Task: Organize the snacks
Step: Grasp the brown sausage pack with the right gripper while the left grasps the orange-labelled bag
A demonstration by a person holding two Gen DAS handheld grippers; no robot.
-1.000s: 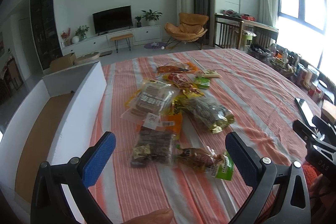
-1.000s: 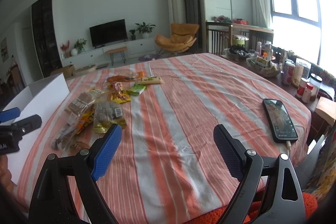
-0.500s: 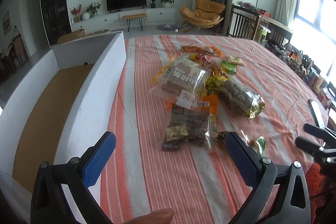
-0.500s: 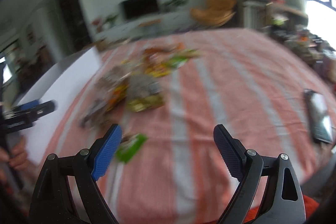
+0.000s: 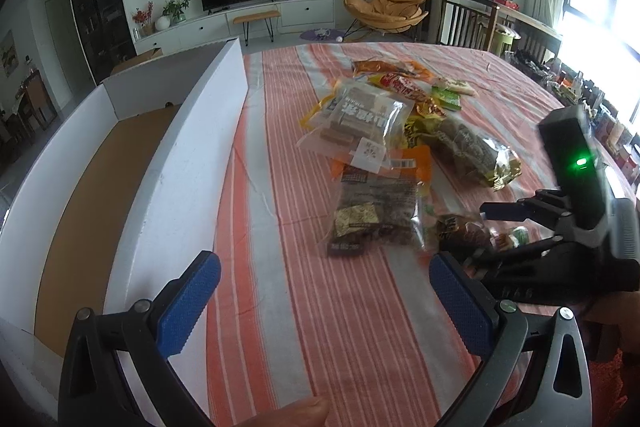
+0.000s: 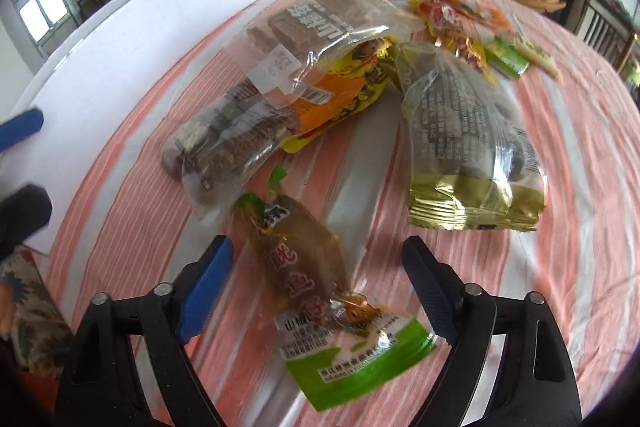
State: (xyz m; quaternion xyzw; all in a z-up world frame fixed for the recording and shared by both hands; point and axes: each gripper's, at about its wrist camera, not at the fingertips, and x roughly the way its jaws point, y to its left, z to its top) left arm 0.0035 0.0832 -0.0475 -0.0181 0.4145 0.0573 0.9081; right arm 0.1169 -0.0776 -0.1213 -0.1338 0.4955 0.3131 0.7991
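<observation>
Right wrist view, right tool [image 6: 318, 265] closing, brown snack pouch [image 6: 304, 259] between unclamped pads

One white box [image 5: 188, 163] stood on the striped counter [image 5: 304, 307]. Two large clear bags of brown bars [image 6: 304, 27] [image 6: 228, 143] lay there, one yellow-orange bag [image 6: 340, 99], one gold-edged bag [image 6: 468, 147] and one green-ended pouch [image 6: 312, 275]. Farther back were perhaps four small packets [image 5: 404, 83], too overlapped to count surely. Two claws [image 5: 324, 303] [image 6: 316, 279] showed.
</observation>
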